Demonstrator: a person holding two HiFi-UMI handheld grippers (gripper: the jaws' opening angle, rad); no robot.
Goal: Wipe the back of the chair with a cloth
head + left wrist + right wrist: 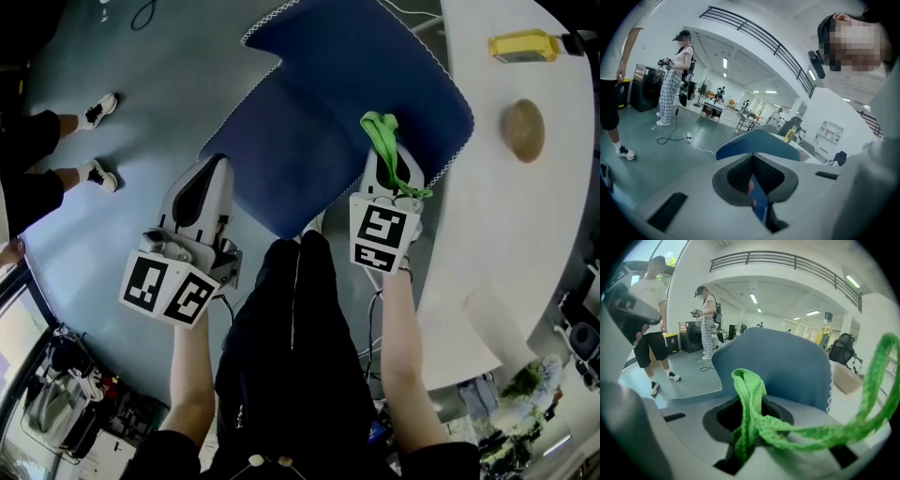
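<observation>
The right claw (740,437) pinches a bunched green cloth (750,390) just in front of the blue chair back (787,366), while the left claw (757,190) is pressed together on the chair back's thin stitched edge. Only 1 narrow fold looks gripped and a long loop hangs free, so a firm stroke could tug the cloth out or snag the loop on that edge. The left claw could also slip off.

No text, brand or number is legible. White plastic cube, centre left (167,289), and its twin, centre right (382,236): black square codes only.
</observation>
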